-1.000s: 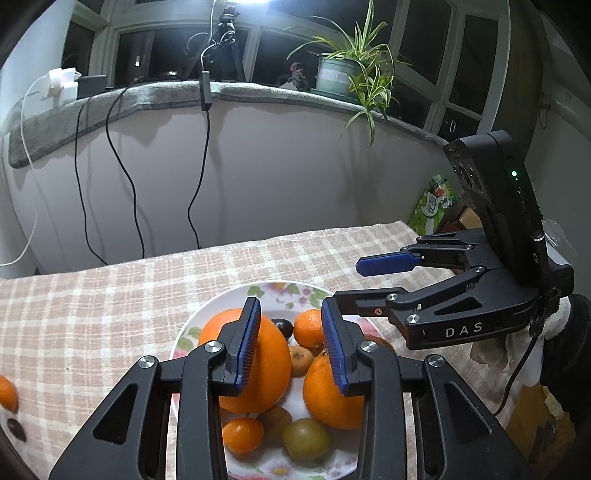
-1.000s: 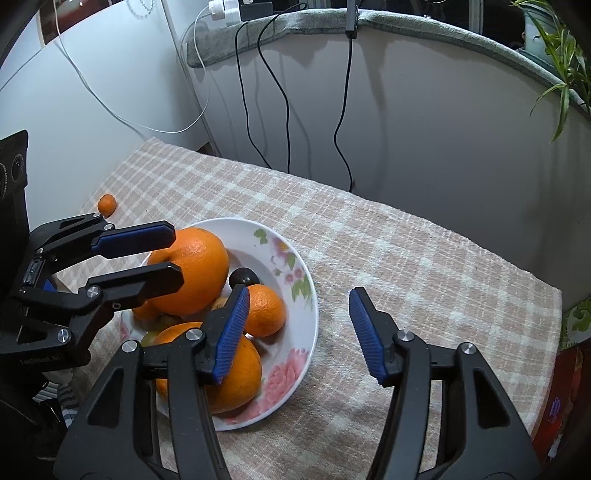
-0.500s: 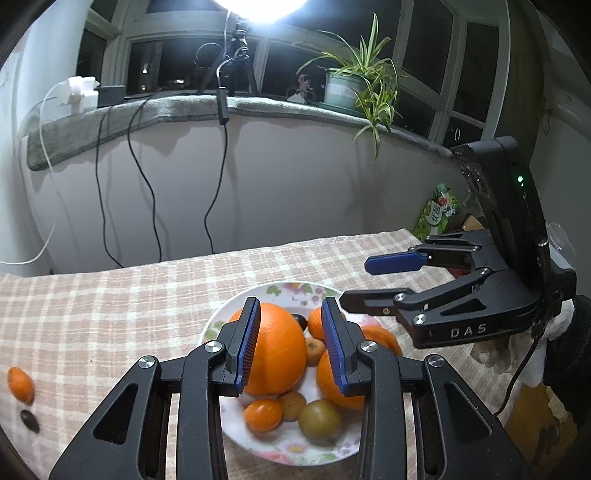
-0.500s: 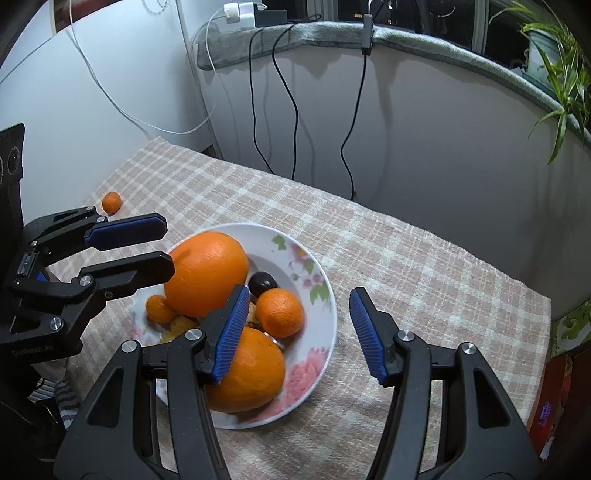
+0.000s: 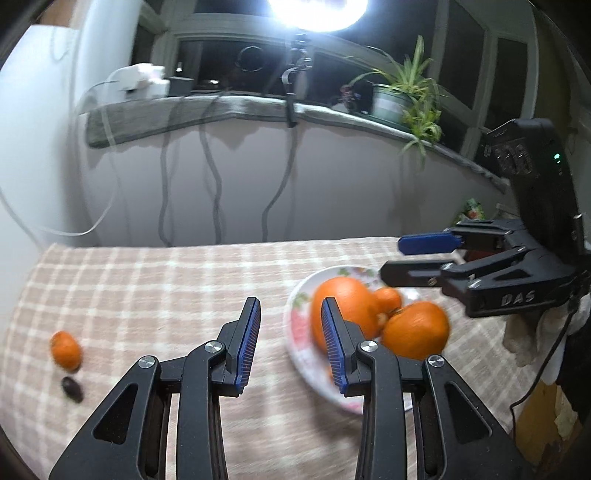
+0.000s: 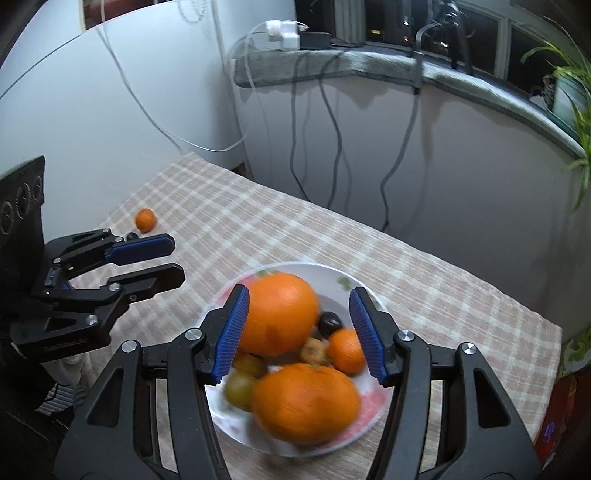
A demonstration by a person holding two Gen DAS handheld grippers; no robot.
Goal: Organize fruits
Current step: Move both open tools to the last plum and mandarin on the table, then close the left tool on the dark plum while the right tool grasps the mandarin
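A flowered white plate [image 6: 325, 271] on the checked cloth holds two big oranges [image 6: 280, 314] [image 6: 306, 402], a small mandarin [image 6: 343, 350], a dark plum [image 6: 329, 322] and a greenish fruit [image 6: 240, 387]. My right gripper [image 6: 299, 332] hovers open above this pile, with nothing in its jaws. My left gripper [image 5: 291, 343] stands narrowly open over bare cloth left of the plate [image 5: 297, 328], holding nothing. A loose mandarin [image 5: 65, 349] and a small dark fruit [image 5: 72, 389] lie on the cloth far to its left. Each wrist view shows the other gripper: the right [image 5: 393, 258], the left [image 6: 177, 260].
Cables [image 5: 210, 177] hang down the white wall behind the table. A potted plant [image 5: 391, 99] and a white charger [image 6: 282, 33] sit on the sill. A green packet [image 5: 471, 210] lies beyond the table's right end. The cloth's left edge is close to the loose mandarin [image 6: 144, 220].
My left gripper swung left off the plate, which now sits to its right; the loose mandarin came closer. My right gripper shifted over the plate, so the fruit now lies between its fingers.
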